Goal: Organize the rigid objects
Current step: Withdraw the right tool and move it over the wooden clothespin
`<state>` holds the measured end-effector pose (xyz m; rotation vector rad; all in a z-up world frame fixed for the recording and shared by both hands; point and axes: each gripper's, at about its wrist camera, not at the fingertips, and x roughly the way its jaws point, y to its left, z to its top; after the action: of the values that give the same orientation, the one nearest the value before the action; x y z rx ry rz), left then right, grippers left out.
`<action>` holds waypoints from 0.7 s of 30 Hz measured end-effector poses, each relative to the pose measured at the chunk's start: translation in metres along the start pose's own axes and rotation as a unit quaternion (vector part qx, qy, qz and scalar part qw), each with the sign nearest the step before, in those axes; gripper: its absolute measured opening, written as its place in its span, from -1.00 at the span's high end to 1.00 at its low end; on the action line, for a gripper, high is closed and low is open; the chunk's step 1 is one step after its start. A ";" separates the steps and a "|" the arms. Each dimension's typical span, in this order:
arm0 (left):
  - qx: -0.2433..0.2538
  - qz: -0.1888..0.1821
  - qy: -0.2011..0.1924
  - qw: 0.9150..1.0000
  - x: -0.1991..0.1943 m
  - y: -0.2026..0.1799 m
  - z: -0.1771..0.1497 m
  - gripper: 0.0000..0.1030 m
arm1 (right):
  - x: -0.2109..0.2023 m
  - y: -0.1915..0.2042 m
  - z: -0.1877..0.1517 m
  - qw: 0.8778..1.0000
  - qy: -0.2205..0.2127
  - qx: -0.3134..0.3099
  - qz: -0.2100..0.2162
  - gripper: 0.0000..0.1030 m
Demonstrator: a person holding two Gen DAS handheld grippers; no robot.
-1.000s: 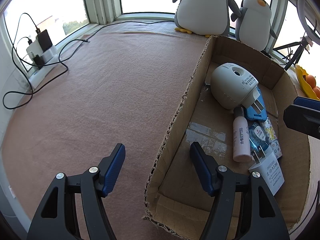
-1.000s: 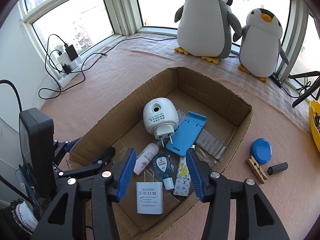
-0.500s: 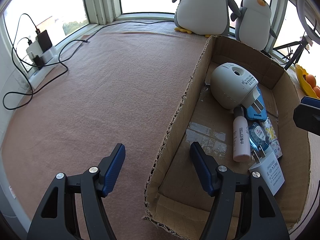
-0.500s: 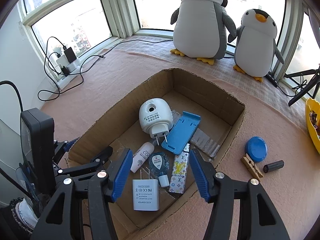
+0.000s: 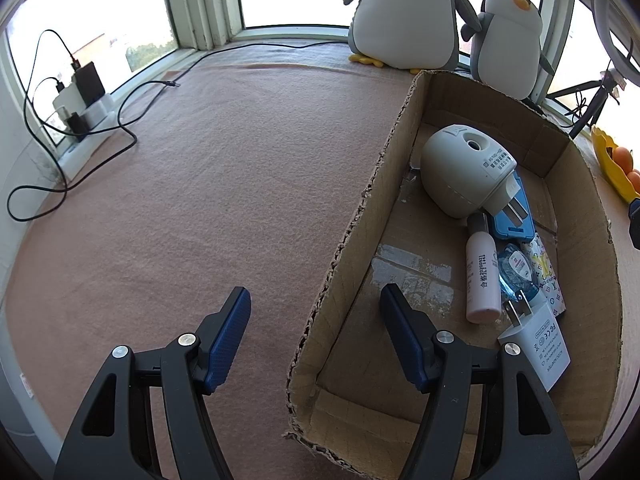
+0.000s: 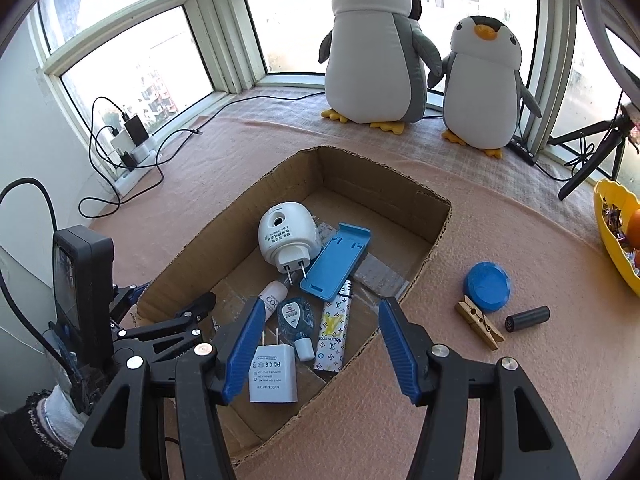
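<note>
An open cardboard box (image 6: 432,236) (image 5: 352,232) holds a white plug-in device (image 6: 286,236) (image 5: 460,172), a blue plastic stand (image 6: 336,260), a small white bottle (image 5: 482,272), a blue gel bottle (image 6: 296,316), a patterned lighter (image 6: 332,336) and a white charger (image 6: 274,374) (image 5: 538,344). Outside on the mat lie a blue lid (image 6: 487,286), a wooden clothespin (image 6: 478,322) and a black cylinder (image 6: 527,318). My right gripper (image 6: 320,320) is open and empty above the box's near edge. My left gripper (image 5: 316,308) is open and empty, straddling the box's left wall; it also shows in the right wrist view (image 6: 160,308).
Two plush penguins (image 6: 376,48) (image 6: 484,84) stand by the window. A power strip with chargers and cables (image 6: 132,140) lies at the left. A yellow bowl (image 6: 616,236) sits at the right edge, with a tripod (image 6: 592,152) behind it. A pink mat (image 5: 200,184) covers the table.
The right gripper has risen and drawn back, so its view of the box is wider. The left gripper has not moved. Both stay open.
</note>
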<state>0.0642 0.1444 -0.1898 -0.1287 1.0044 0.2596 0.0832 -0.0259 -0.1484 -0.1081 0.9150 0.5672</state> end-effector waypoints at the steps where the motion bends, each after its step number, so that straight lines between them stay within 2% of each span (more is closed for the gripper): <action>1: 0.001 0.000 0.000 1.000 0.000 0.001 0.000 -0.32 | -0.002 -0.006 -0.002 1.000 -0.002 0.003 0.001 -0.07; 11: 0.000 0.001 0.000 1.000 0.000 0.001 0.000 -0.32 | -0.013 -0.085 -0.023 0.998 0.005 0.062 -0.013 -0.07; 19: 0.003 0.004 0.002 1.000 -0.001 0.002 0.000 -0.32 | 0.005 -0.112 -0.026 0.998 0.035 0.046 -0.017 -0.06; 21: 0.002 0.005 0.002 1.000 -0.001 0.002 0.000 -0.32 | 0.011 -0.114 -0.024 0.998 0.043 0.037 -0.018 0.01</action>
<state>0.0633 0.1459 -0.1893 -0.1201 1.0088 0.2656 0.1292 -0.1252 -0.1884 -0.0818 1.0143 0.4965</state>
